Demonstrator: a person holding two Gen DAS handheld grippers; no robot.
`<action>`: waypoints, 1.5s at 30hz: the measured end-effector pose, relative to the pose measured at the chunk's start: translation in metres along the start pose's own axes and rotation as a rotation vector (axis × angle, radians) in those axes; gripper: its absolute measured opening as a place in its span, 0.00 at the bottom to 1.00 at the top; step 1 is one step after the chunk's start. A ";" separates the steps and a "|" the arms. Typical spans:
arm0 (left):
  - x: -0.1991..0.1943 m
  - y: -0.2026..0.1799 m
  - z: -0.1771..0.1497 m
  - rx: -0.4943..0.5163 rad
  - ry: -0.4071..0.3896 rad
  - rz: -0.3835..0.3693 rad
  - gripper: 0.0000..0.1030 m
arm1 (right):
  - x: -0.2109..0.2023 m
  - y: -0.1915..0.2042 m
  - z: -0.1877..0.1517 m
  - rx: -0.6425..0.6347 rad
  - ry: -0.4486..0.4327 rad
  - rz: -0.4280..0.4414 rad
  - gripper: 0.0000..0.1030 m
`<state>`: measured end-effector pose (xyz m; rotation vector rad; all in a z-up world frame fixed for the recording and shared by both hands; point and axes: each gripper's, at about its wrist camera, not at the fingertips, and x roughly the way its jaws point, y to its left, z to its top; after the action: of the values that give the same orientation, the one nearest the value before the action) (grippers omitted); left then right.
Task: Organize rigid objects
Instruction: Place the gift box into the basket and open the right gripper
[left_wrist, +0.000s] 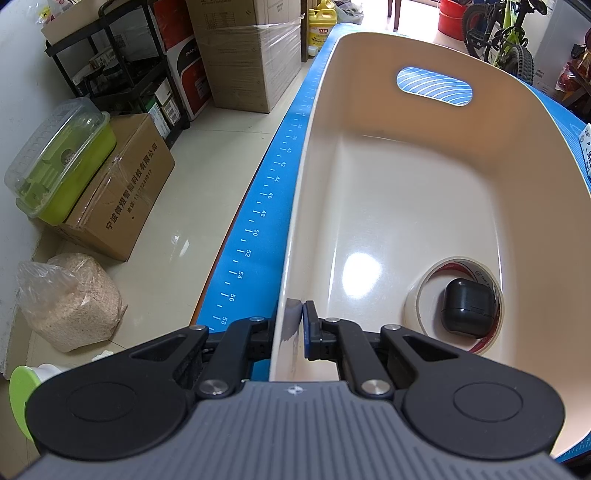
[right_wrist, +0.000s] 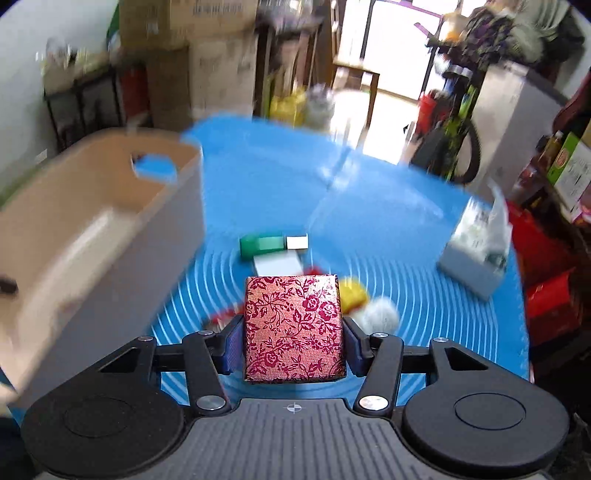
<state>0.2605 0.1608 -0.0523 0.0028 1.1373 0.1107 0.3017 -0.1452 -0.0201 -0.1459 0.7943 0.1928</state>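
Left tool (left_wrist: 295, 328) pinches the near rim of the beige bin (left_wrist: 535, 155), one finger outside the wall, one inside. The bin sits on the blue worktop (left_wrist: 258, 206). Inside the bin, near corner: a tape roll (left_wrist: 417, 306) lying flat with a black rounded case (left_wrist: 467, 308) resting in its core.

Right tool (right_wrist: 294, 341) clamps a floral-patterned box (right_wrist: 293, 328) by its two sides, held above the worktop (view motion-blurred). Beyond it lie a green-and-white box (right_wrist: 271, 244), a yellow item (right_wrist: 352, 291) and a tissue pack (right_wrist: 476, 251).
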 end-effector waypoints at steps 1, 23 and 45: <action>0.000 0.000 0.000 0.001 0.000 0.000 0.10 | -0.006 0.004 0.005 0.003 -0.028 0.005 0.57; -0.001 -0.001 0.000 0.011 0.000 0.007 0.10 | 0.033 0.165 0.032 -0.191 0.012 0.215 0.57; 0.000 -0.004 0.002 0.016 0.002 0.016 0.11 | 0.005 0.116 0.037 -0.118 -0.001 0.241 0.72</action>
<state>0.2630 0.1566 -0.0521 0.0257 1.1400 0.1161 0.3046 -0.0244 -0.0049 -0.1617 0.7993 0.4676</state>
